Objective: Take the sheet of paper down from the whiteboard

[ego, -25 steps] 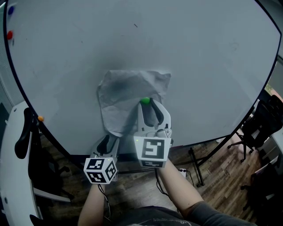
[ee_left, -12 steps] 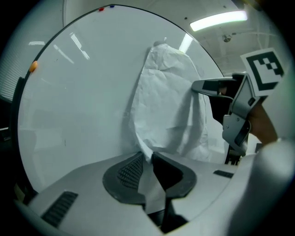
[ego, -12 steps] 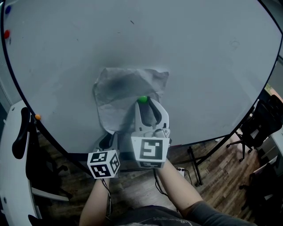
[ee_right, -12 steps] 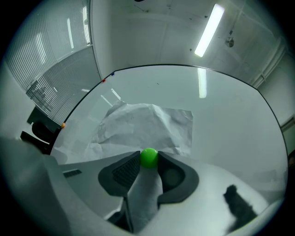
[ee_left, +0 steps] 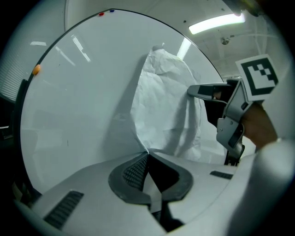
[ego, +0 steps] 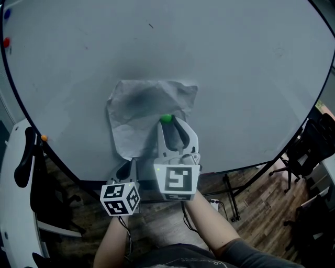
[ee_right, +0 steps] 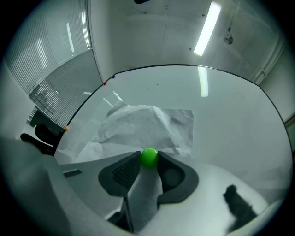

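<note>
A crumpled white sheet of paper point(ego: 146, 107) hangs on the whiteboard point(ego: 235, 78). At the sheet's lower right edge sits a green ball magnet point(ego: 166, 118). My right gripper point(ego: 167, 121) is shut on this magnet point(ee_right: 148, 156), one pad on each side, with the paper point(ee_right: 143, 124) spread behind it. My left gripper point(ego: 131, 161) is lower and to the left, at the sheet's bottom corner. Its jaws have just been closing, and in the left gripper view the left gripper point(ee_left: 147, 154) pinches that corner of the paper point(ee_left: 161, 106).
Red point(ego: 6, 42), blue point(ego: 7, 14) and orange point(ego: 44, 137) magnets sit along the board's left rim. A black office chair point(ego: 309, 146) stands at the right, the board's stand legs point(ego: 230, 196) below the board, and a white object with a black handle point(ego: 15, 172) at the left.
The left gripper's jaws went from wide open to shut on the paper's bottom corner. The right gripper stayed on the green magnet.
</note>
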### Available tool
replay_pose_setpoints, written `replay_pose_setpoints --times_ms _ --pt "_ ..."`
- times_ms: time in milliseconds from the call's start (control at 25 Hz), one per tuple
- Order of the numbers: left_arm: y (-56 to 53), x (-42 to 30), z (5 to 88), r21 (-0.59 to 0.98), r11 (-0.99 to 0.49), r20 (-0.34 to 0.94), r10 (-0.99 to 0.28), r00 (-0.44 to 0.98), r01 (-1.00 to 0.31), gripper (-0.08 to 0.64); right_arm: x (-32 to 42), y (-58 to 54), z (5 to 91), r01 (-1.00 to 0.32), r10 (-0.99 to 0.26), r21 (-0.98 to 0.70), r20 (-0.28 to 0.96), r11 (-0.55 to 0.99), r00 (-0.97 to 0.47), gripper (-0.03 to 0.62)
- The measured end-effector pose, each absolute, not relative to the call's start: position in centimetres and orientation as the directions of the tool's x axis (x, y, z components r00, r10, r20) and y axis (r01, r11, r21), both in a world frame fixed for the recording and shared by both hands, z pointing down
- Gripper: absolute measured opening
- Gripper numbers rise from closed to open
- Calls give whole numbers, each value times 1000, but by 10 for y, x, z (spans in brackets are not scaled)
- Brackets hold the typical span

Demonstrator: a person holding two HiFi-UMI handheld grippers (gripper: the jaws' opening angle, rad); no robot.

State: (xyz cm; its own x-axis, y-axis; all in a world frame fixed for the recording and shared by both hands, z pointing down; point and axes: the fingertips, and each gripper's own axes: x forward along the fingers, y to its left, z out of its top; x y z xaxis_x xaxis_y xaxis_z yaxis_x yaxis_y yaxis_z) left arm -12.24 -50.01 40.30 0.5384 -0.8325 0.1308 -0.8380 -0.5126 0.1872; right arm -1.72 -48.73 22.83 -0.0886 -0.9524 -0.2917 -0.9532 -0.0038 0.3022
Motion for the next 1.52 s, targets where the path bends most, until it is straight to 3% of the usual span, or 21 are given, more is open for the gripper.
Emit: replay_pose_setpoints --times_ms 800,1160,1520 --pt "-461 -126 383 226 -512 39 -846 532 -829 11 -17 -461 238 -954 -951 291 -269 68 -150 124" --pt "-423 -116 389 224 -489 50 -858 511 -843 12 7 -420 249 -960 -949 265 -271 87 -161 124" --pt "-382 -105 411 249 -415 106 -886 451 -875 11 54 -373 286 -966 -971 234 -179 113 -158 124"
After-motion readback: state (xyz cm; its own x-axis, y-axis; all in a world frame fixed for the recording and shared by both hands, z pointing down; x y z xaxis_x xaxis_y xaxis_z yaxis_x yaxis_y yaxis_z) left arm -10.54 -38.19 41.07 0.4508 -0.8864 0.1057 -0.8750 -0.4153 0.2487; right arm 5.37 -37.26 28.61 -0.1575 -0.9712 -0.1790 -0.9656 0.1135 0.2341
